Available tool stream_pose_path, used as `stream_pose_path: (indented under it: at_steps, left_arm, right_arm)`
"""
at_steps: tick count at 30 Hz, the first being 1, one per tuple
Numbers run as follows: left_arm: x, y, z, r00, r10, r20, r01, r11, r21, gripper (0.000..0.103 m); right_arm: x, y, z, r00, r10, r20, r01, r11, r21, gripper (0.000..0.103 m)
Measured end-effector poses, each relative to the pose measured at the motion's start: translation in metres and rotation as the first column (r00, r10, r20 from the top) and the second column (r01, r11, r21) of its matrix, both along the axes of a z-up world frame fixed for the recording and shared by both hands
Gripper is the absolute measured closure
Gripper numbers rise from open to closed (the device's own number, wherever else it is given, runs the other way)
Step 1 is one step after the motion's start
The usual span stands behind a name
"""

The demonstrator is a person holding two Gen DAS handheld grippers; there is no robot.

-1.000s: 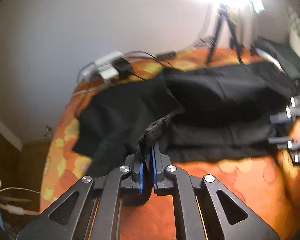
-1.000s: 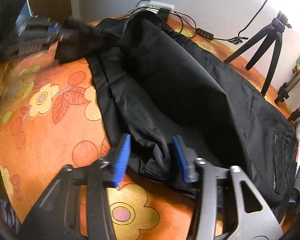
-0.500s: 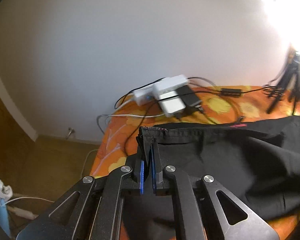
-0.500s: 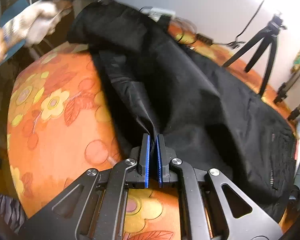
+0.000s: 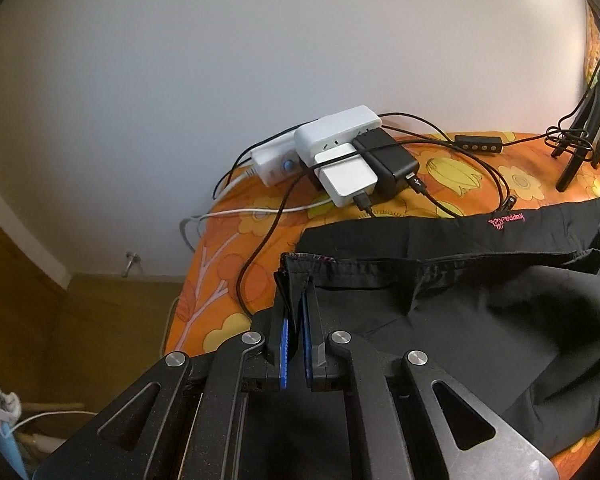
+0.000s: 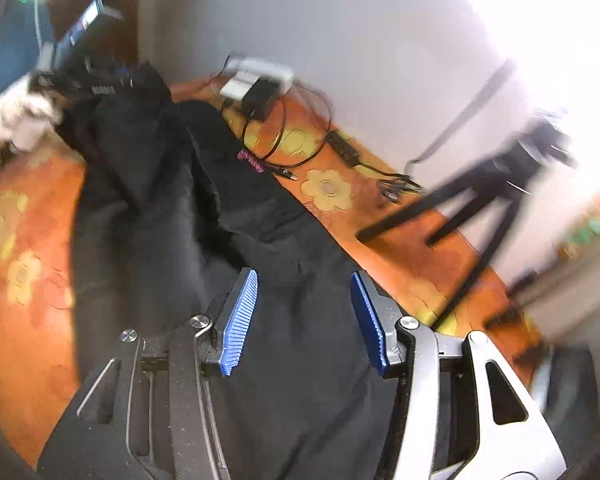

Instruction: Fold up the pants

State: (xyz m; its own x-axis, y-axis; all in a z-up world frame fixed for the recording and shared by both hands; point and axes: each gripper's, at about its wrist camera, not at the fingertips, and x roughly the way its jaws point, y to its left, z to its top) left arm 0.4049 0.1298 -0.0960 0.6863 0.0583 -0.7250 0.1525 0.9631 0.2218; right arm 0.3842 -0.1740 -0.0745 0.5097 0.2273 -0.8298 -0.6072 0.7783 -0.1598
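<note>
Black pants (image 5: 480,304) lie on an orange flowered cloth (image 5: 228,280), a pink logo on the waistband at the far edge. My left gripper (image 5: 296,292) is shut on a corner of the pants' waistband, near the cloth's left edge. In the right wrist view the pants (image 6: 260,240) spread below my right gripper (image 6: 304,292), whose jaws are opening with blue pads apart above the fabric and nothing pinched between them. The left gripper (image 6: 84,80) shows there at the upper left, held by a gloved hand (image 6: 16,120), still gripping the fabric.
White power strips and chargers (image 5: 340,160) with tangled black cables sit by the wall behind the pants. A black tripod (image 6: 480,200) stands on the cloth at the right. The cloth's edge drops off at the left to a wooden floor (image 5: 80,320).
My left gripper carried the waistband corner toward the wall side. My right gripper closed on a fold of the pants, then let go, lifted and swung toward the tripod side.
</note>
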Motion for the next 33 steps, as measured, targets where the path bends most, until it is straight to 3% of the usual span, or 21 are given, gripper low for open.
stream_pose_path:
  at_steps: [2,5,9,11,12,13,16,21,24,28,30,33]
  left_arm:
    - [-0.001,0.003,0.001,1.0,0.0,-0.009,0.0,1.0,-0.009,0.099]
    - [-0.001,0.004,0.001,1.0,-0.006,-0.008,0.006,1.0,-0.013,0.099]
    - [-0.002,0.001,0.002,1.0,-0.014,0.015,0.014,1.0,-0.009,0.099]
    - [-0.002,0.002,0.003,1.0,-0.013,0.015,0.014,1.0,-0.011,0.099]
    - [-0.001,0.002,0.003,1.0,-0.01,0.016,0.01,1.0,-0.01,0.099]
    - [0.0,0.002,0.003,1.0,-0.011,0.015,0.011,1.0,-0.007,0.099]
    - [0.005,0.001,0.002,1.0,-0.004,0.013,0.004,1.0,-0.002,0.099]
    - [0.03,-0.01,-0.003,1.0,0.007,-0.002,-0.007,1.0,0.025,0.099]
    - [0.046,-0.016,-0.009,1.0,0.031,-0.005,-0.03,0.997,0.077,0.089]
    - [0.054,-0.007,-0.008,0.996,0.092,0.009,-0.092,0.991,0.095,0.067]
    - [0.048,0.004,0.0,0.993,0.108,0.036,-0.111,0.99,0.083,0.065]
    - [0.03,0.032,0.013,0.987,0.148,0.054,-0.149,0.989,0.007,0.065]
  right_arm:
    - [0.014,0.012,-0.015,0.998,0.059,-0.037,-0.06,0.998,-0.027,0.051]
    - [0.022,0.035,-0.034,0.987,0.153,-0.048,-0.157,0.983,-0.097,0.038]
    - [0.025,0.046,-0.044,0.977,0.207,-0.055,-0.212,0.972,-0.105,0.037]
    - [0.03,0.046,-0.045,0.976,0.199,-0.085,-0.206,0.976,-0.071,0.057]
    - [0.03,0.046,-0.044,0.977,0.189,-0.095,-0.195,0.979,-0.06,0.09]
    - [0.029,0.046,-0.042,0.978,0.181,-0.099,-0.187,0.981,-0.059,0.096]
    - [0.018,0.045,-0.027,0.986,0.164,-0.006,-0.164,0.982,-0.09,0.098]
    - [0.034,0.038,-0.006,0.992,0.035,0.12,-0.017,0.989,-0.146,0.098]
    - [0.046,0.04,-0.017,0.99,-0.003,0.138,0.033,0.977,-0.212,0.098]
    - [0.053,0.045,-0.038,0.991,-0.016,0.13,0.05,0.962,-0.268,0.099]
    - [0.056,0.042,-0.043,0.991,-0.032,0.128,0.067,0.958,-0.277,0.099]
    - [0.058,0.039,-0.044,0.991,-0.056,0.12,0.086,0.96,-0.267,0.099]
